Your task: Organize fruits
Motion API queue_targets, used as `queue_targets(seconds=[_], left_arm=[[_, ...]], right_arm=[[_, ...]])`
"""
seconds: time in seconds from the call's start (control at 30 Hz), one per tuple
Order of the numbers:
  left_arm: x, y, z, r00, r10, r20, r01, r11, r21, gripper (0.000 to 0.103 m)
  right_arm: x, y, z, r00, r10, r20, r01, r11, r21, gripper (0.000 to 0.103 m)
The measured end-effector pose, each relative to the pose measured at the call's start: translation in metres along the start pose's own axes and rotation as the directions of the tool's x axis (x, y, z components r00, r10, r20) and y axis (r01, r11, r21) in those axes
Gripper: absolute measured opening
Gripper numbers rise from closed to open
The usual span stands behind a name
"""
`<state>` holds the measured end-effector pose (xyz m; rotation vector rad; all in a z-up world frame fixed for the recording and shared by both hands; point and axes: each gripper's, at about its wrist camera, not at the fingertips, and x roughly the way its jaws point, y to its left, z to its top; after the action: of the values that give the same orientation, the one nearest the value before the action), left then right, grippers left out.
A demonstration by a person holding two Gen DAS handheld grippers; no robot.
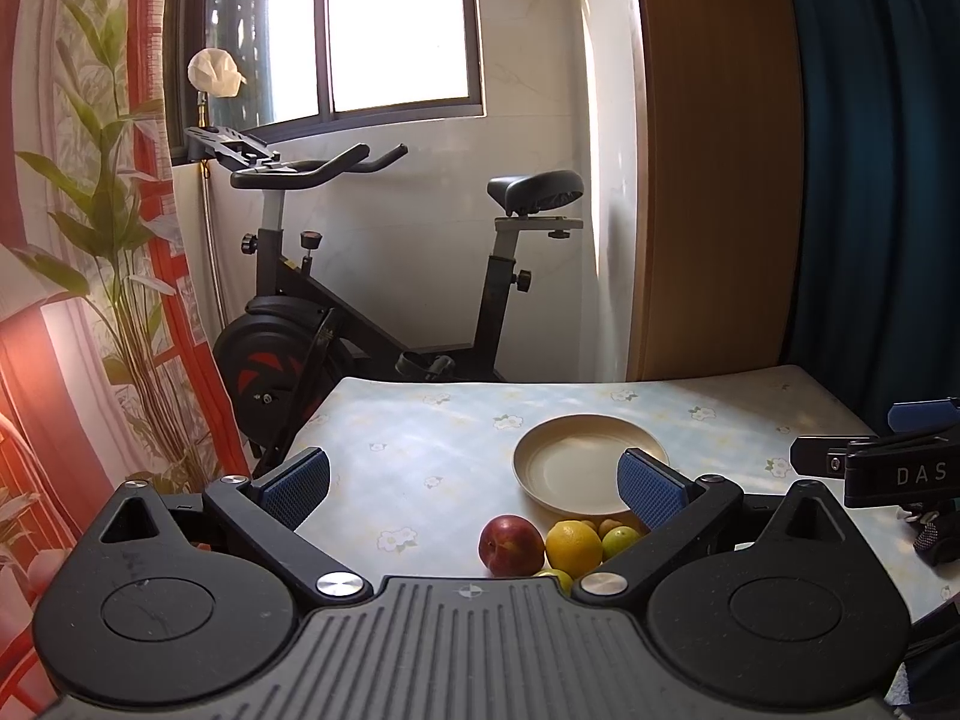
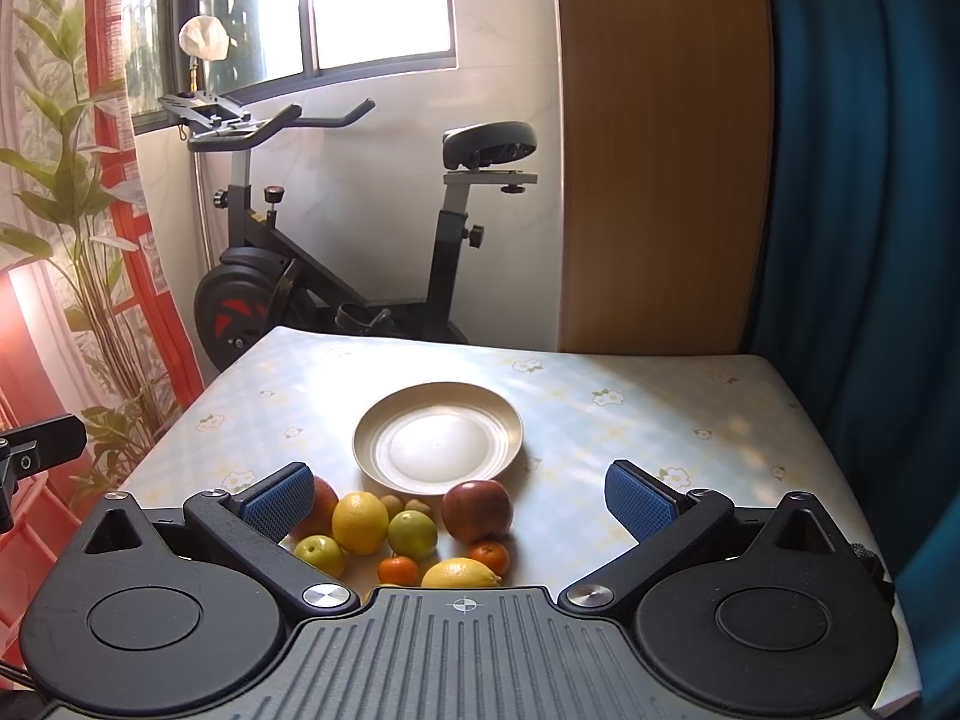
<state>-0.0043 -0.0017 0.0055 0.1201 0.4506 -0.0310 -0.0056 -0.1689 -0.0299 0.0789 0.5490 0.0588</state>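
Note:
A cream plate (image 2: 438, 437) (image 1: 585, 468) sits bare in the middle of the flowered table. A cluster of fruit lies in front of it: a red apple (image 2: 478, 510), a yellow orange (image 2: 360, 522), a green citrus (image 2: 412, 534), a small green apple (image 2: 320, 553), two small tangerines (image 2: 397, 570), a lemon (image 2: 459, 573). In the left wrist view I see a red peach (image 1: 510, 545), the yellow orange (image 1: 573, 547) and the green citrus (image 1: 621, 542). My left gripper (image 1: 474, 483) is open above the table. My right gripper (image 2: 459, 495) is open over the fruit, holding nothing.
The table (image 2: 630, 414) has a pale floral cloth. An exercise bike (image 2: 336, 264) stands behind its far edge, a plant (image 2: 72, 228) at the left, a wooden panel (image 2: 660, 150) and blue curtain (image 2: 858, 180) at the right. The right gripper's body (image 1: 888, 468) shows at the left view's right edge.

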Motion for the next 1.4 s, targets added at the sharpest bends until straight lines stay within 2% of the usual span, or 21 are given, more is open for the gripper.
queue_targets(seconds=[1.17,1.3,1.4], left_arm=[[0.006,0.003,-0.004,0.999,-0.005,-0.032,0.004,0.999,-0.035,0.103],[0.01,0.006,-0.003,0.999,0.003,-0.033,-0.005,0.999,-0.051,0.103],[0.019,0.008,-0.002,1.0,0.011,-0.016,-0.012,0.998,-0.064,0.103]], right_arm=[[0.002,0.003,-0.003,1.0,-0.012,0.007,0.012,1.0,-0.013,0.103],[0.006,0.0,-0.004,1.0,-0.004,0.026,0.004,1.0,-0.019,0.103],[0.017,-0.011,-0.003,0.997,0.004,0.073,-0.004,1.0,0.001,0.103]])
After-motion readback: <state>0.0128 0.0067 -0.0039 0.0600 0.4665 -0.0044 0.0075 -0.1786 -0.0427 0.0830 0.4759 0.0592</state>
